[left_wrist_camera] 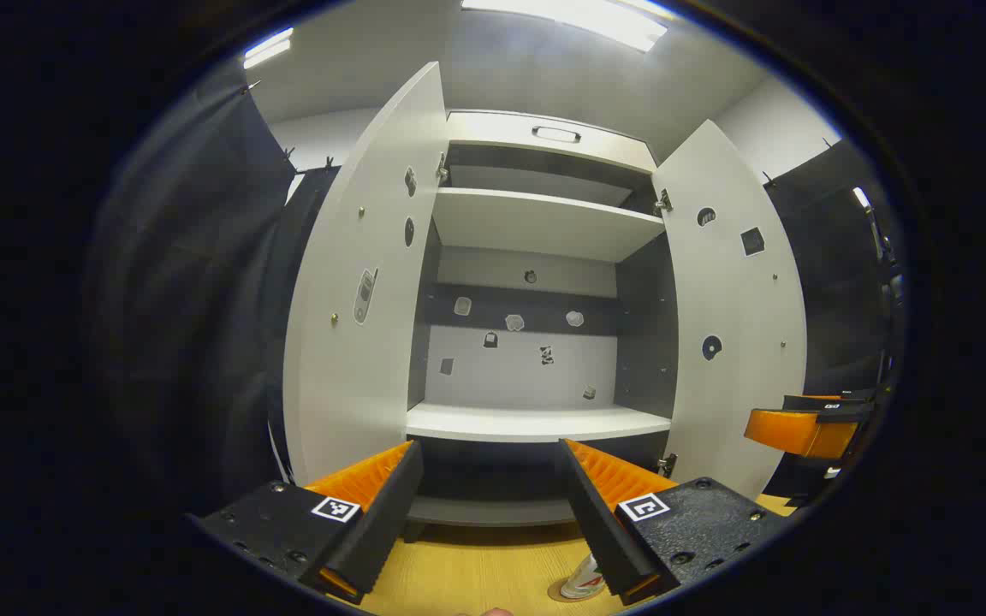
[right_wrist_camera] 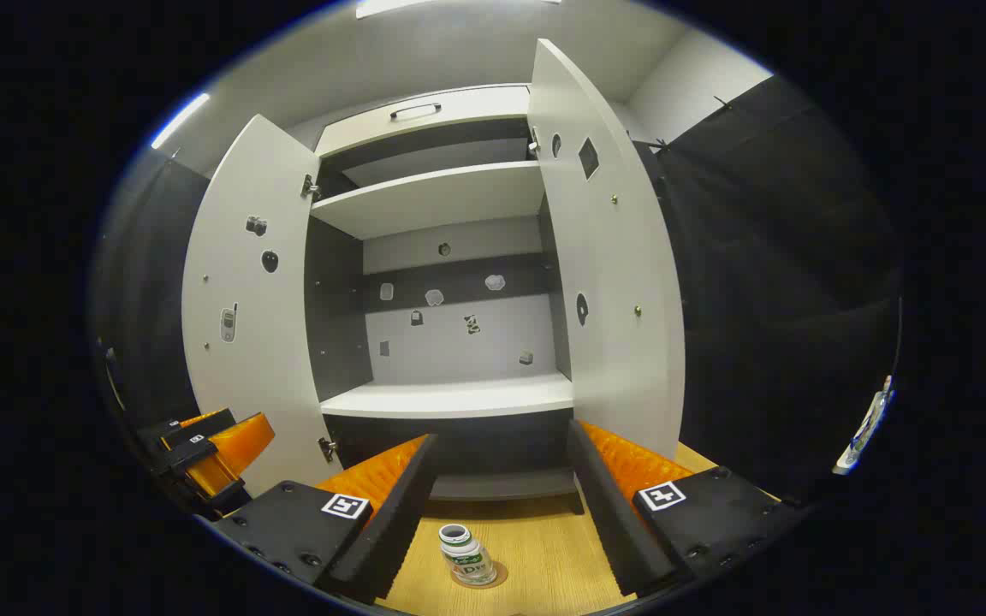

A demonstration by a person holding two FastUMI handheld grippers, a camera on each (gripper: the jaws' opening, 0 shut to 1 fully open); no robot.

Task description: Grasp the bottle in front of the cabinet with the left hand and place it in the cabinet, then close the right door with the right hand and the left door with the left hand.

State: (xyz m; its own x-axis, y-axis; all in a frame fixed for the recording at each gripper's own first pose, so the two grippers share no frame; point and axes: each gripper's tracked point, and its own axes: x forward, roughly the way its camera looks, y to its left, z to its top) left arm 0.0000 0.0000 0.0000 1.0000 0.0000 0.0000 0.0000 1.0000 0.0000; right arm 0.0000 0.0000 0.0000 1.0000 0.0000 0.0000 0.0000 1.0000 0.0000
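A white cabinet (left_wrist_camera: 536,419) stands ahead with both doors swung wide; its left door (left_wrist_camera: 356,291) and right door (left_wrist_camera: 728,325) flank bare shelves. In the left gripper view my left gripper (left_wrist_camera: 484,522) is open, and the small bottle (left_wrist_camera: 583,580) stands on the wooden table just inside its right finger, low in the view. In the right gripper view the bottle (right_wrist_camera: 467,554) stands upright between my open right gripper's (right_wrist_camera: 501,513) fingers, closer to the left one. The cabinet (right_wrist_camera: 459,398), its left door (right_wrist_camera: 240,316) and right door (right_wrist_camera: 613,274) show there too.
The wooden table (right_wrist_camera: 544,556) runs up to the cabinet's base. The right gripper (left_wrist_camera: 810,423) shows at the right of the left gripper view, and the left gripper (right_wrist_camera: 210,449) at the left of the right gripper view. Dark cloth walls close in both sides.
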